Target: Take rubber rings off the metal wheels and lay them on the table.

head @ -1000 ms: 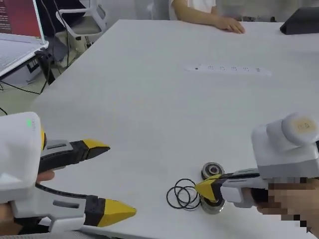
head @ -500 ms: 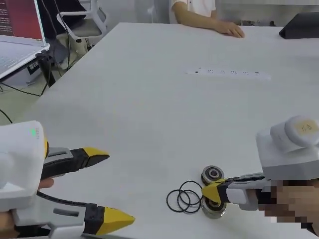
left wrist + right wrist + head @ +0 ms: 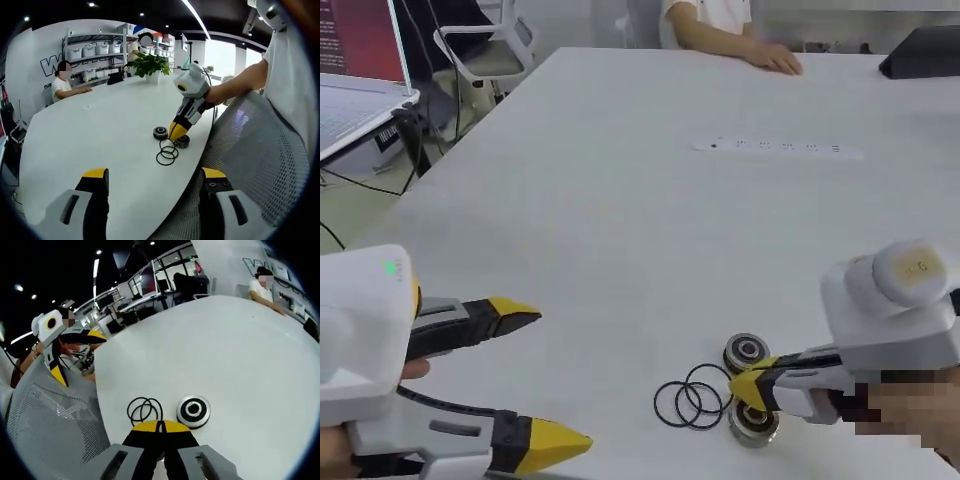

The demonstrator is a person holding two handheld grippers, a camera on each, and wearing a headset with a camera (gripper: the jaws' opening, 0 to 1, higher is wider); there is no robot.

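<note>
The white tabletop (image 3: 620, 200) is carrying all the work close to its near edge. The left gripper (image 3: 545, 378) is hovering at that edge, its jaws spread wide and holding nothing. The right gripper (image 3: 740, 385) is pressing its jaws together over one metal wheel (image 3: 756, 425); whether they are pinching a ring, I cannot tell. A second wheel (image 3: 747, 350) is sitting just beyond it. Three rubber rings (image 3: 688, 398) are lying overlapped just left of the wheels.

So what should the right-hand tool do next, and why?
Probably pull gently toward the loose rings to peel a ring off the near wheel: the right tool is shut at that wheel, though any ring in its grip is hidden.
</note>
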